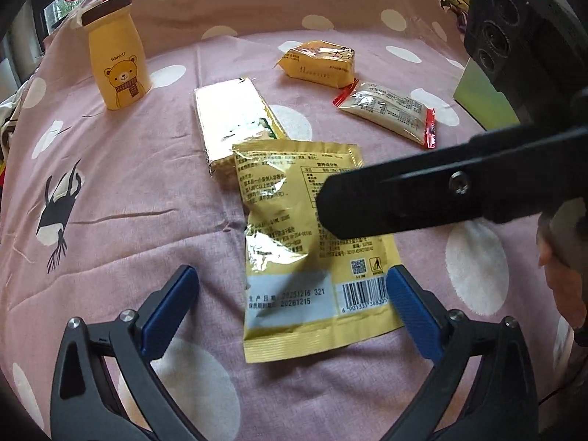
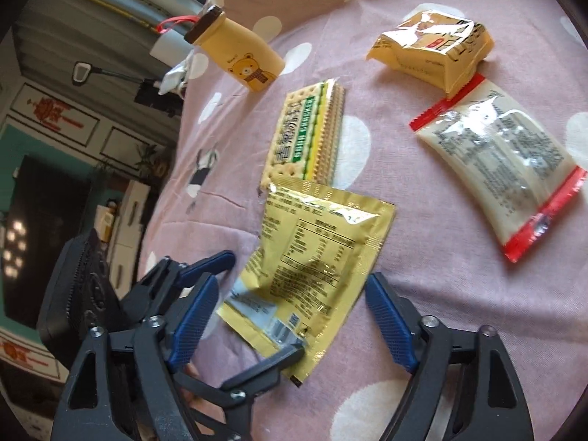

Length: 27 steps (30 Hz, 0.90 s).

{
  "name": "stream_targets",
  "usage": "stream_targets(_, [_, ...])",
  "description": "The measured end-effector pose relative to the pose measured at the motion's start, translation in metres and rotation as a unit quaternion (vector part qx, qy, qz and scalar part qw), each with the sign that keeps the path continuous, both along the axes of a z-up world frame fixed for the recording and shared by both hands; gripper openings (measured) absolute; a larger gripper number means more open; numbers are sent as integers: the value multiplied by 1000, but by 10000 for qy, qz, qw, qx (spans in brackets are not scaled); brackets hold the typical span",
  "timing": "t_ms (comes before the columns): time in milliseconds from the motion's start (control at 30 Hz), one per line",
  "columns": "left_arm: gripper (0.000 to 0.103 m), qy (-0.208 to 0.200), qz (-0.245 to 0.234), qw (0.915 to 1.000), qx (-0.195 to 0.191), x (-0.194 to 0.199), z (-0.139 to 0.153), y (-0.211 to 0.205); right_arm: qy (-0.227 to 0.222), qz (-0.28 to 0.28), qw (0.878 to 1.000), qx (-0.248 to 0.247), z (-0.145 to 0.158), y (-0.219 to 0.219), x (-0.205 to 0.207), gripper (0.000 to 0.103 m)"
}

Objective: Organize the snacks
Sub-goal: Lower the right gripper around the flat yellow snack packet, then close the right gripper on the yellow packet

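- My left gripper (image 1: 290, 294) hangs wide open over the near end of the gold foil pouch (image 1: 308, 242); its blue pads straddle the pouch, and the right-hand pad looks to be at the barcode edge, not pressing
- My right gripper (image 2: 290, 316) is open too, above the same pouch (image 2: 312, 257) from the other side, with nothing held between its pads
- The pouch lies flat on the pink dotted bedspread (image 1: 128, 191), its far end overlapping the cracker pack (image 1: 231, 125); the yellow wrapped snack (image 1: 319, 62) and the red-edged white sachet (image 1: 389, 110) lie well apart behind it, and the bear bottle (image 1: 117, 58) stands upright at the far left
- Risk one, as I judge it: both grippers crowd one pouch, so they could knock together; in the right wrist view my left gripper's fingers already sit right at the pouch's near corner
- Risk two: the pouch is thin, slick and crinkled, so a pinch from above may catch only foil, or gather bedspread along with it
- Risk three: lifting or sliding the pouch could drag the cracker pack beneath its far end and skew it
- Risk four: the soft bedding gives under pressure, so pads pushed down may bury the pouch's edge instead of getting under it
- I cannot tell where the snacks are meant to end up; no bin or box is clearly shown
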State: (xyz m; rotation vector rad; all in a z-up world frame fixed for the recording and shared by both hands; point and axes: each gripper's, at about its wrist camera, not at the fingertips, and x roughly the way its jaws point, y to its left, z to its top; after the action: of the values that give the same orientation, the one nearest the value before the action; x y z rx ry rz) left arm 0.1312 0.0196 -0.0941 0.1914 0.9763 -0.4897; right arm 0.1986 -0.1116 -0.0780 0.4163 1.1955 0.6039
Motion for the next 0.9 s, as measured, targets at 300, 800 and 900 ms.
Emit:
stream_targets(300, [100, 1, -319, 9993, -204, 6, 1, -10, -66, 226, 9996, 183, -3, 3, 8, 87])
stream_targets(800, [67, -93, -94, 9996, -244, 16, 6, -2, -44, 117, 9995, -303, -9, -7, 14, 21])
stream_targets(900, [65, -138, -122, 9996, -224, 14, 6, -4, 1, 88, 9994, -348, -8, -6, 17, 21])
